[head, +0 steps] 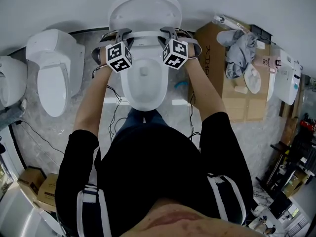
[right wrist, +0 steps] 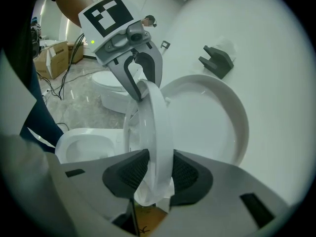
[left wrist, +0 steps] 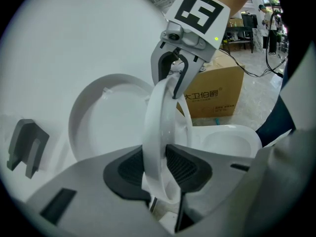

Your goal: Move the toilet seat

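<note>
Beyond the jaws of the left gripper (left wrist: 159, 164), up and to their right, a cardboard box (left wrist: 217, 90) bears black Chinese print. The characters 卫浴 read clearly, the rest is uncertain. Other print is too small.

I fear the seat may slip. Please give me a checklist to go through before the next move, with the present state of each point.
1. Left gripper on the white plastic ring-shaped toilet seat: ok, clamped on both faces.
2. Right gripper on the seat's other side: ok, clamped on both faces.
3. Seat raised about upright, its top apart from the white oval lid behind it: ok.
4. Seat hinge: cannot tell, hidden.
5. Black cables close to the person's legs: not ok, they may catch a foot.
</note>
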